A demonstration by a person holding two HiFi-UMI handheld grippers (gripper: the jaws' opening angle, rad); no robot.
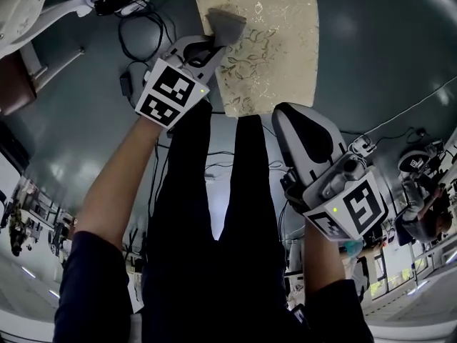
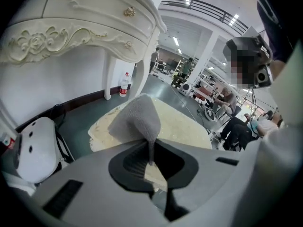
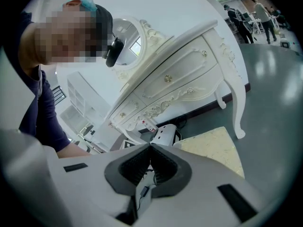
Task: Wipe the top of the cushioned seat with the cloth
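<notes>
Left gripper (image 2: 151,151) clamps the cloth (image 2: 136,118) by one thin fold over the seat (image 1: 275,48), right gripper (image 3: 150,150) closed, empty; hard wiping drag could pull that fold free.

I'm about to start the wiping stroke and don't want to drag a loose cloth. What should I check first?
1. Cloth clamped in left gripper: ok, jaws shut on a fold.
2. Cloth over cushioned seat: ok, at its far left corner.
3. Cloth pressed onto the seat: cannot tell.
4. Right gripper off the seat top: ok, shut, empty, by the near edge.
5. Rest of the seat top bare: ok.
</notes>
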